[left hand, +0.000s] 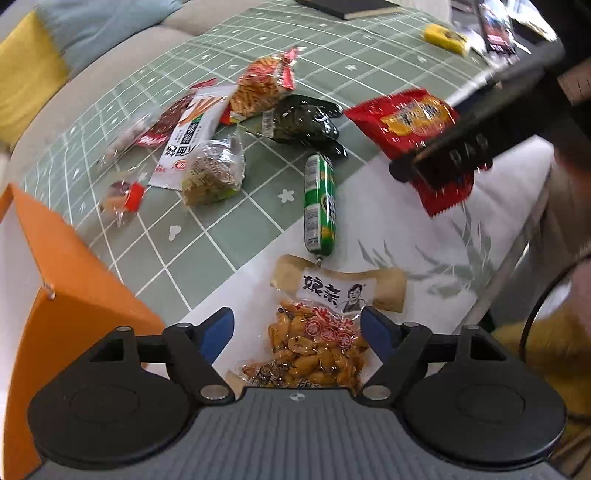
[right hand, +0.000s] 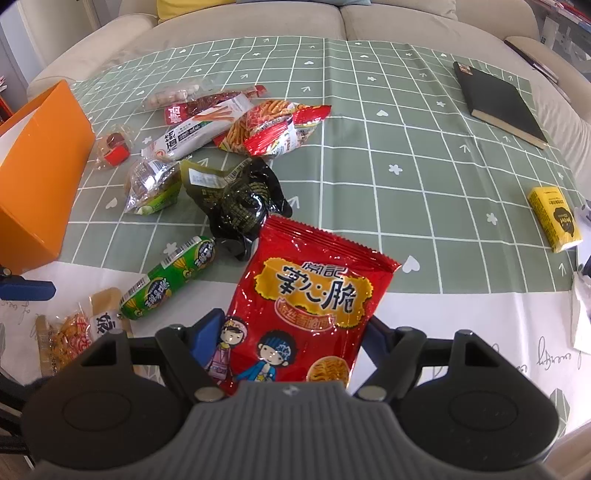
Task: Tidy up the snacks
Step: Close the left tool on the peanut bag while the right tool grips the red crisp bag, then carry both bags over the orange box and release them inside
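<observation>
Left tongs (left hand: 297, 328) spread wide, released, over peanut pack (left hand: 317, 347) lying on counter (right hand: 424, 192). Right tongs (right hand: 291, 328) clamped on red bag (right hand: 310, 295), lifted above counter. Orange box (right hand: 40, 158) at left edge, inside hidden. Sausage (right hand: 168, 282) beside peanuts.

A black notebook (right hand: 498, 103) lies on the checked tablecloth (right hand: 406, 184) — beige sofa (right hand: 258, 18) behind.

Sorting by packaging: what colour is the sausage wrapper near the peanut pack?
Green with yellow print, clearest in the right wrist view: sausage.
</observation>
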`<act>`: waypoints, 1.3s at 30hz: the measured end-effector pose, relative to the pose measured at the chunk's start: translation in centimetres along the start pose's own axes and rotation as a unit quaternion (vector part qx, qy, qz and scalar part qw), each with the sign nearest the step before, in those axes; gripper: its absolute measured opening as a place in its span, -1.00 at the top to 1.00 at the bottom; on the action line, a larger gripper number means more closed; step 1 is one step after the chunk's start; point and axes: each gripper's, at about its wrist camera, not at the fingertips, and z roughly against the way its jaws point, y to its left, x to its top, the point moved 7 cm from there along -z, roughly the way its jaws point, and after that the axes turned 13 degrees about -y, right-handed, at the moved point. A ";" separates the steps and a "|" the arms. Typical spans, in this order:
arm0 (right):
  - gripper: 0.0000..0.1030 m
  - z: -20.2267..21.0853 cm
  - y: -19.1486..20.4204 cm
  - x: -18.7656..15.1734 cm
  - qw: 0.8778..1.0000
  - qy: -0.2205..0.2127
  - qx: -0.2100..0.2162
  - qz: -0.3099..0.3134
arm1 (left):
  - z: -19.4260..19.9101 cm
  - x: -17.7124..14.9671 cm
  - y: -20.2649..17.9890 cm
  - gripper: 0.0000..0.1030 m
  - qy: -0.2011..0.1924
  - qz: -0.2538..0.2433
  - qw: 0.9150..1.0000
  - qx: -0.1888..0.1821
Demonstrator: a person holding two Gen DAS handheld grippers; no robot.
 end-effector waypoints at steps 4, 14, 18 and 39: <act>-0.45 -0.2 0.2 -0.2 1.000 0.006 0.003 0.000 | -0.8 -0.2 1.0 -0.85 0.000 0.025 1.000 -0.017; -0.43 -0.7 -0.2 -0.4 1.000 0.016 -0.003 -0.006 | -0.8 -0.6 1.9 -0.88 0.034 0.066 0.993 -0.087; -0.43 -0.9 0.3 -0.4 1.000 0.016 0.002 0.003 | -1.7 -1.5 2.3 -0.81 0.054 0.088 0.992 -0.078; -0.40 0.5 0.7 0.2 1.000 -0.005 0.015 0.002 | 2.1 -0.1 4.3 0.48 -0.033 0.242 0.970 -0.015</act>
